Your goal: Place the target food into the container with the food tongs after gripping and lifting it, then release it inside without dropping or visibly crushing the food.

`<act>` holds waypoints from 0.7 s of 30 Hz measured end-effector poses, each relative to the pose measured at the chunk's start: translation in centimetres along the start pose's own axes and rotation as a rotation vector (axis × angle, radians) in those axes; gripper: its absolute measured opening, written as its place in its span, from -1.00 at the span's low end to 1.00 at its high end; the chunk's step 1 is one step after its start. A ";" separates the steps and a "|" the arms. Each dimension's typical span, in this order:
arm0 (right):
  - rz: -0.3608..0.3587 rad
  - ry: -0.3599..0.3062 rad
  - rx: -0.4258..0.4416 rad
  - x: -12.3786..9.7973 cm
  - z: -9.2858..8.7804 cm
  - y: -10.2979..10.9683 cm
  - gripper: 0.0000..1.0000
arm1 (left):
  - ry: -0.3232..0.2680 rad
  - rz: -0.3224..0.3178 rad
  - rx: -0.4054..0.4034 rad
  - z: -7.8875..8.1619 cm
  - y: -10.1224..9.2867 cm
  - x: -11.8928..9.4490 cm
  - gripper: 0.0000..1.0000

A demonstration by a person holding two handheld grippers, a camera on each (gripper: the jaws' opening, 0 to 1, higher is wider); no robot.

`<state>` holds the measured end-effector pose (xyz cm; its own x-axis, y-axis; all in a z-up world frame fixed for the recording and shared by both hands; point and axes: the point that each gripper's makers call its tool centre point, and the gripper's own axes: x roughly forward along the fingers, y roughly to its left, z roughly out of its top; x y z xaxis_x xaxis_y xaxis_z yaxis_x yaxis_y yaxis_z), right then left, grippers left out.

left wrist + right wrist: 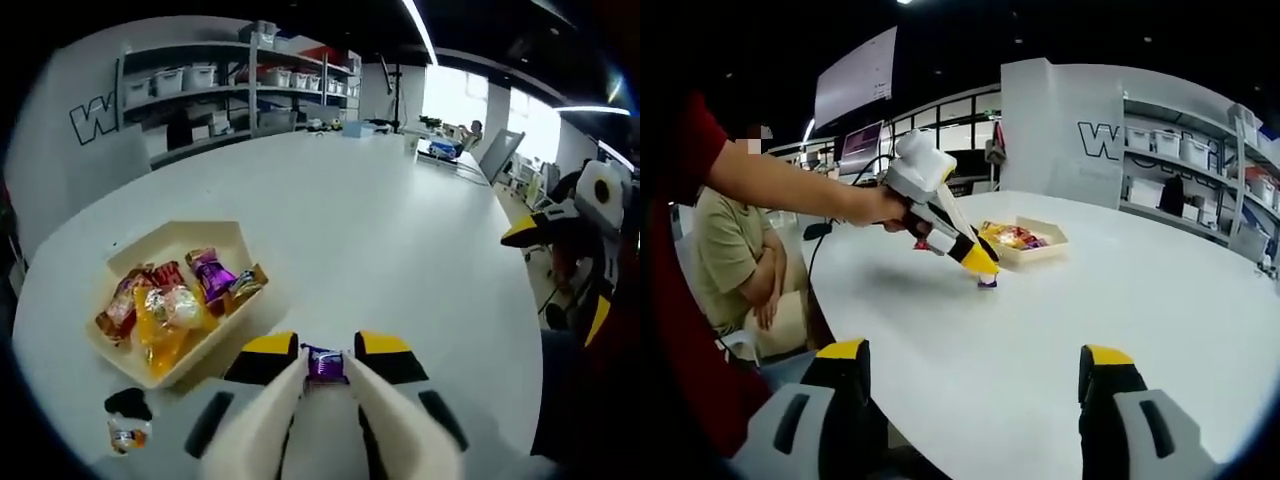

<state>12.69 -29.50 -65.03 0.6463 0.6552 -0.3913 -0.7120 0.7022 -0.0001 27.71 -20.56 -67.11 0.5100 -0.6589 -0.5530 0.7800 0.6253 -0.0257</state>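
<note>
A purple-wrapped candy (323,366) sits pinched between the yellow-tipped jaws of my left gripper (325,358), low over the white table (380,230). In the right gripper view, a hand holds that left gripper (986,272) angled down, with the candy (987,283) at the table surface. A cream tray (200,236) holding several wrapped snacks (175,300) lies just left of the candy; the same tray (1048,245) lies just beyond the candy in the right gripper view. My right gripper (975,358) hangs near the table edge, its jaws wide apart with nothing between them.
A small black and orange packet (127,420) lies on the table near the tray's closest corner. Shelves with bins (240,85) stand beyond the table, and boxes (365,127) crowd its far end. A seated person (745,265) is beside the table.
</note>
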 end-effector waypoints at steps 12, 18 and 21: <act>0.020 -0.002 -0.005 0.6 0.3 0.6 0.69 | -0.054 0.045 -0.002 3.3 2.5 -1.3 -0.56; 0.015 0.004 -0.003 0.7 0.2 0.2 0.69 | -0.073 0.075 0.022 4.7 4.1 -1.5 -0.55; 0.017 0.003 -0.004 0.7 0.3 0.2 0.68 | -0.084 0.097 0.025 5.4 5.1 -1.6 -0.55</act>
<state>13.01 -28.84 -65.05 0.6337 0.6659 -0.3938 -0.7235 0.6903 0.0029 32.89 -18.57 -61.87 0.6112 -0.6295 -0.4797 0.7339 0.6777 0.0458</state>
